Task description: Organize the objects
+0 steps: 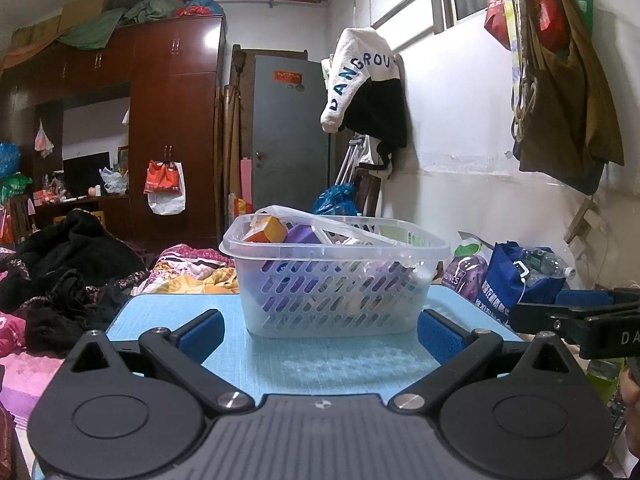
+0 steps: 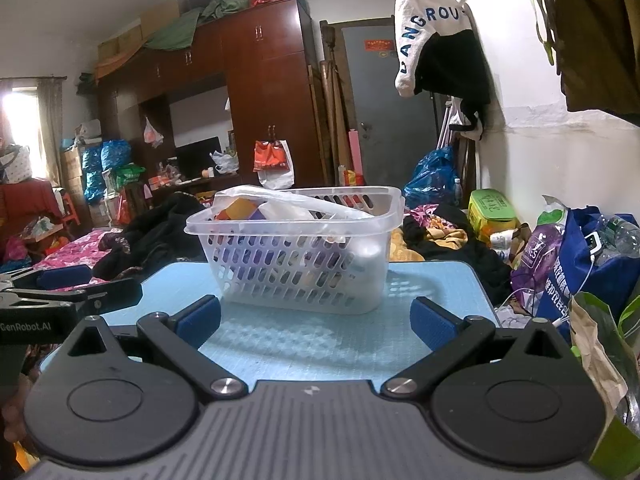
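A clear plastic basket point(image 1: 332, 304) with slotted walls stands on a light blue table point(image 1: 320, 360). It holds an orange box point(image 1: 266, 230), a purple item point(image 1: 302, 234) and a white plastic bag point(image 1: 340, 226). My left gripper point(image 1: 320, 330) is open and empty, just in front of the basket. The basket also shows in the right wrist view point(image 2: 296, 272) on the same table point(image 2: 312, 344). My right gripper point(image 2: 316, 320) is open and empty, a little nearer than the basket. Each gripper shows at the edge of the other's view.
A bed with dark clothes point(image 1: 68, 272) and flowered bedding lies left of the table. Bags, a blue tote point(image 2: 576, 272) and bottles crowd the right by the white wall. A brown wardrobe point(image 1: 172, 128) and a grey door point(image 1: 288, 132) stand behind.
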`<state>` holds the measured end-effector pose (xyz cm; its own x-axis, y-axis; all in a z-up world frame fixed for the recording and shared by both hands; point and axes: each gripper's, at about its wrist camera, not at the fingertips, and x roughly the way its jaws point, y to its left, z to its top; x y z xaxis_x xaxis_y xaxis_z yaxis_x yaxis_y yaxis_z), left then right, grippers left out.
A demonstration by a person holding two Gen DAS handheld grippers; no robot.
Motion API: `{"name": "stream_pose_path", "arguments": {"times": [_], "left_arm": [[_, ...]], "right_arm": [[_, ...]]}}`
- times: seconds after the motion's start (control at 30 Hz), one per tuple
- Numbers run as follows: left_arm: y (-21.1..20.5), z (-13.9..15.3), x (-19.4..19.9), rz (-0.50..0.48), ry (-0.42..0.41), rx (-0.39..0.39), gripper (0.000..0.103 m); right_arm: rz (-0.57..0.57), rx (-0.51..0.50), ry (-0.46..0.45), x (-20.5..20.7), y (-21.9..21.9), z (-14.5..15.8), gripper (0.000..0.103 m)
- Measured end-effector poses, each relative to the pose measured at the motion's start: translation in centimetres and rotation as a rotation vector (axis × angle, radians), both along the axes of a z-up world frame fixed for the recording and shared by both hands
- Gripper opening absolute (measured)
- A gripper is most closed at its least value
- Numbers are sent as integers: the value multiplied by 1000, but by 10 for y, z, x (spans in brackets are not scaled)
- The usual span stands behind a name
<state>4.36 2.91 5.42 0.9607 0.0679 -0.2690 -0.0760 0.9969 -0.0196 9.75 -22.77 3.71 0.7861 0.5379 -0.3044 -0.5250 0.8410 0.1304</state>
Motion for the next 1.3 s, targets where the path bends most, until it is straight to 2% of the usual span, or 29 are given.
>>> {"name": "stream_pose_path", "arguments": {"times": [1.3], "left_arm": [[-3, -2, 0, -15, 5, 0, 103]], "right_arm": [[4, -6, 7, 0, 1, -6, 103]]}}
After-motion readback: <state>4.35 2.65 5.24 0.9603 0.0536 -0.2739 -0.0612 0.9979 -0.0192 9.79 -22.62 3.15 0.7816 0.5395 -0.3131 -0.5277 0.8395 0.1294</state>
